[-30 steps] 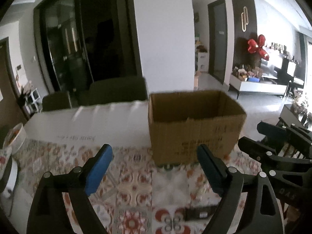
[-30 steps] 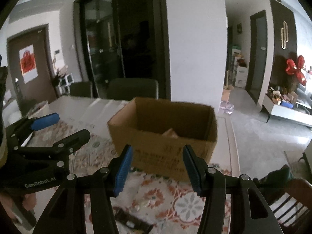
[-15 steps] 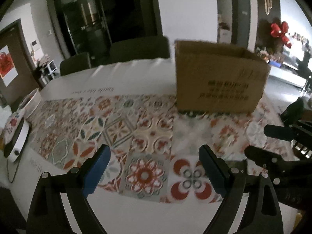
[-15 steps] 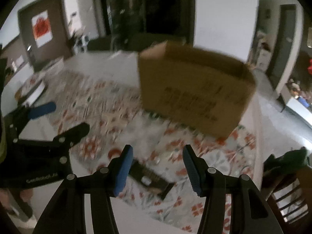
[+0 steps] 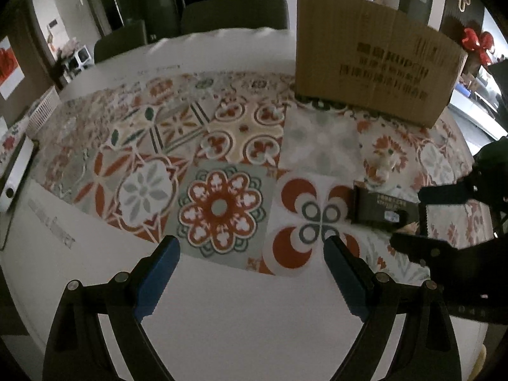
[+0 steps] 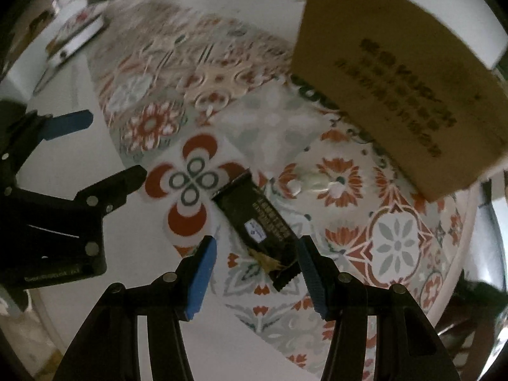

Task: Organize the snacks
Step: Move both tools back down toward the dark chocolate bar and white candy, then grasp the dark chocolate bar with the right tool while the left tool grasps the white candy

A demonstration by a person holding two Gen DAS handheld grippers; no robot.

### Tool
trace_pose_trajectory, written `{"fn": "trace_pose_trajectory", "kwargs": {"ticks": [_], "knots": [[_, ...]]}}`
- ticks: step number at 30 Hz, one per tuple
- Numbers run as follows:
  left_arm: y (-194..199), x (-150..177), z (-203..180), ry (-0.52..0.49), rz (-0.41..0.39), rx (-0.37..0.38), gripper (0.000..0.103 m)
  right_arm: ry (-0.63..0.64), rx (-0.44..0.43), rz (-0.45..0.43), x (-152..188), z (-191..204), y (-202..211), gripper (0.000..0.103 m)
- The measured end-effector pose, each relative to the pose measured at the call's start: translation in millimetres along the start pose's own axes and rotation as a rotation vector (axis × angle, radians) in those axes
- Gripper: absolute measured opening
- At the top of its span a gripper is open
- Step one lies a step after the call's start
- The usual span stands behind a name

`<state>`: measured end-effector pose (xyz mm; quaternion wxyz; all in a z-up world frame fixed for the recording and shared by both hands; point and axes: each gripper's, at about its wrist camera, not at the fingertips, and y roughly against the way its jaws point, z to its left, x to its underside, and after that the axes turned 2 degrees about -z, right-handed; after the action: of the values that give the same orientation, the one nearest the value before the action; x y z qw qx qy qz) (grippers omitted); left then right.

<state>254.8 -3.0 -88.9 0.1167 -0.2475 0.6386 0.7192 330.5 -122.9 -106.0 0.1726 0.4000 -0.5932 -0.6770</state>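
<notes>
Right wrist view shows "GenRobot.AI" printed in pale letters on the black body of the left tongs [image 6: 104,146] at lower left of the frame, though blur makes it only just readable. A dark snack packet [image 6: 257,225] lies flat on the patterned cloth [image 6: 397,247], bearing lines of small white print and a small white sticker; none of it can be read. The cardboard box [image 6: 390,76] in the upper right carries rows of dark printed characters, blurred here and too soft to read in the left wrist view as well. Both tongs point steeply down at the tabletop [image 5: 254,317]. The right tongs [image 6: 257,281] stand partly open with nothing pressed between the blue pads; the packet's lower, serrated end lies between the fingertips and close to the right-hand pad, though whether it touches I cannot tell. In the left wrist view the left tongs [image 5: 250,274] stand wide and empty over the white tabletop edge, their jaws having just been opening further with nothing between them. There the snack packet [image 5: 381,211] lies to the right of centre, beside the dark right tongs [image 5: 422,219] at the right edge, and the cardboard box [image 5: 374,57] stands upright at upper right.
</notes>
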Motion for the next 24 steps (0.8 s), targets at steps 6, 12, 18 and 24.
{"fn": "trace_pose_trajectory", "kwargs": {"ticks": [6, 12, 18, 24], "knots": [[-7.1, 0.5, -3.2, 0.006, 0.023, 0.000, 0.093, 0.056, -0.029, 0.049, -9.9, -4.9, -15.1, 0.054], [-13.2, -1.6, -3.9, 0.007, 0.039, -0.001, 0.093, 0.064, -0.064, 0.066, -17.8, -10.8, -28.0, 0.054], [-16.0, -3.8, -1.6, 0.014, 0.042, -0.001, 0.093, 0.055, -0.078, 0.051, -23.5, -10.7, -33.8, 0.054], [-18.0, -3.9, -1.8, -0.006, 0.035, 0.007, 0.093, 0.000, -0.053, 0.007, -15.7, -10.6, -30.7, 0.041]]}}
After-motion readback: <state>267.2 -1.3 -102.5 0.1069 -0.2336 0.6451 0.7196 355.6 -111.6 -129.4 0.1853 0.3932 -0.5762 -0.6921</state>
